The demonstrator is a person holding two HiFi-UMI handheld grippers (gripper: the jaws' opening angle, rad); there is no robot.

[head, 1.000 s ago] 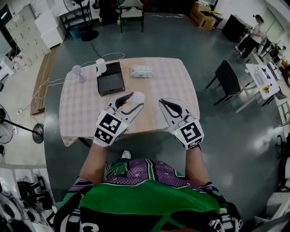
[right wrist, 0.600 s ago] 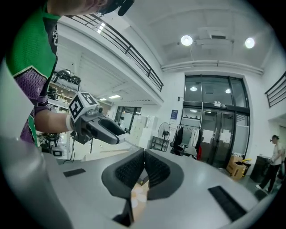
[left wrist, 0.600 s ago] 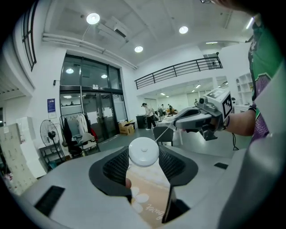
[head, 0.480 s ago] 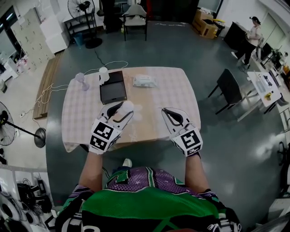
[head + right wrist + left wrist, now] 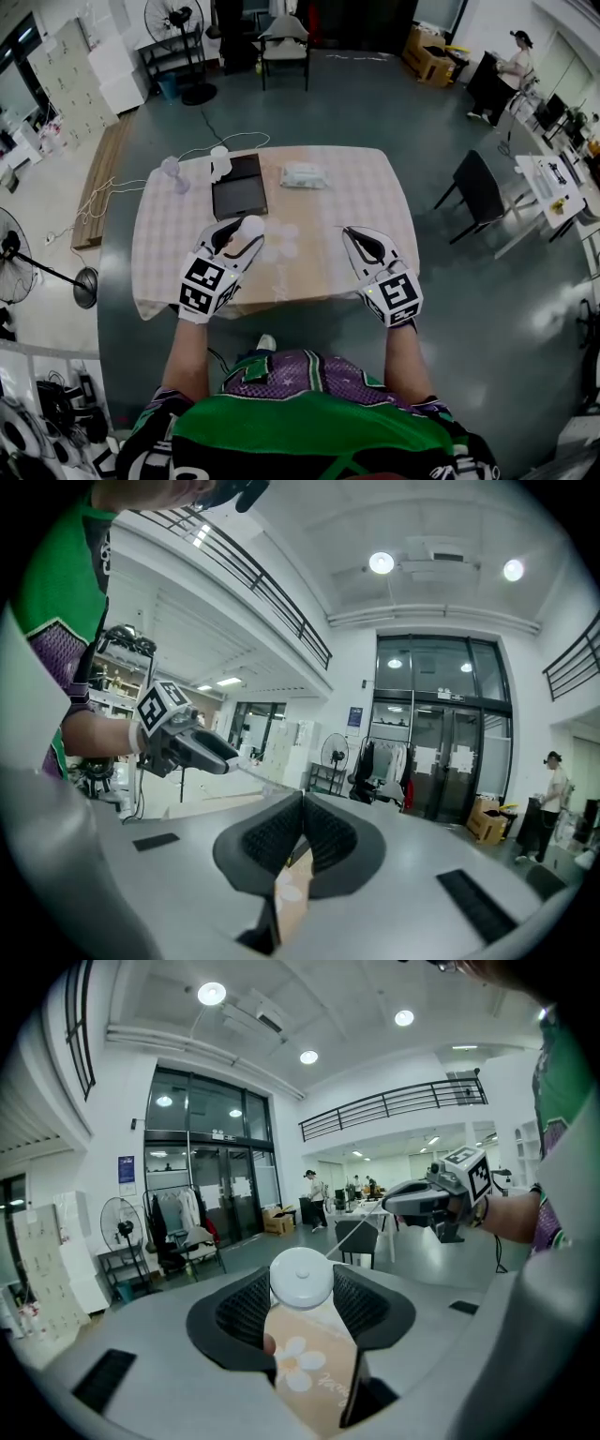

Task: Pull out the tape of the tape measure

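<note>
The left gripper [image 5: 242,228] clamps the round white tape measure [image 5: 301,1277] between its wide-set jaws, above the near part of the table [image 5: 347,187]; a thin tape [image 5: 356,1235] stretches across to the right gripper [image 5: 354,234], whose jaws are pinched together on its end

Left gripper [image 5: 302,1305] is clamped on the tape measure [image 5: 302,1277]. The round white case is pinched between the two ribbed black fingers [image 5: 246,1309], and a tan flower-print part hangs below the fingertips, toward the camera. A thin pale tape [image 5: 361,1234] runs taut from the case out past the fingertips, up and right, to the tip of the right gripper [image 5: 394,1206], which sits well beyond the right finger. Its marker cube [image 5: 472,1168] faces the camera. A floor fan [image 5: 120,1227] stands far off beyond the left finger.
</note>
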